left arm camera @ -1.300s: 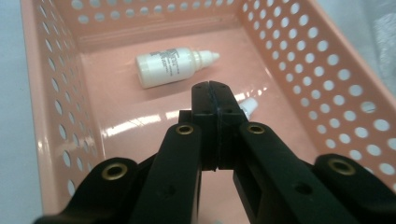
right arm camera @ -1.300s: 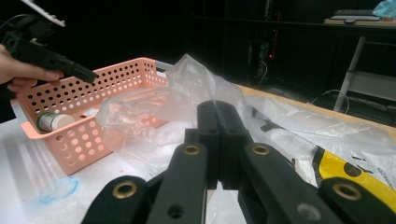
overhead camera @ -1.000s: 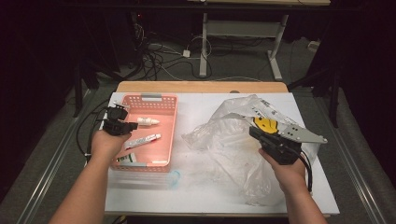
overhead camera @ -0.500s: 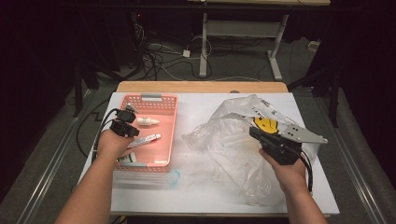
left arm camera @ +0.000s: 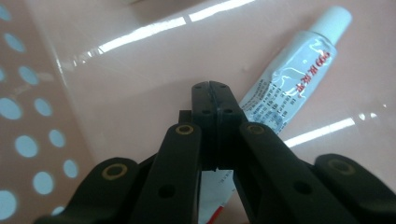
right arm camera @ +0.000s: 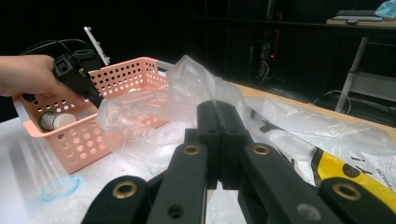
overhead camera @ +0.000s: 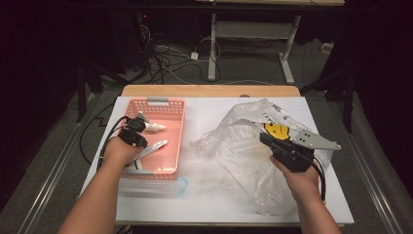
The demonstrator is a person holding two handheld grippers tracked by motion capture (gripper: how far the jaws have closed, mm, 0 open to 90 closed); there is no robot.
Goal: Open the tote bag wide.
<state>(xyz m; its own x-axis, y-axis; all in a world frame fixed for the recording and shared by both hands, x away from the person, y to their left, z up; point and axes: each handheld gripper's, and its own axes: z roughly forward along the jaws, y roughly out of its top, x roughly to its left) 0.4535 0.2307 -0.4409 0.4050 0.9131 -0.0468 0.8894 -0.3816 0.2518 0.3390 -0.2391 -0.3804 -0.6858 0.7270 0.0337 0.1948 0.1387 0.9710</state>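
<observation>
Your left gripper [left arm camera: 215, 95], jaws shut empty, hovers over the white squeeze tube [left arm camera: 289, 79] in the pink perforated plastic basket [overhead camera: 168, 122]; tube runs diagonally just right.

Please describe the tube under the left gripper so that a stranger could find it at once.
Look for the pink perforated plastic basket on the left of the white table. On its floor, below the shut left gripper, lies a flat silvery-white squeeze tube with a white cap. Unlike the round white bottle beside it, it is flattened and has small red and dark print.
</observation>
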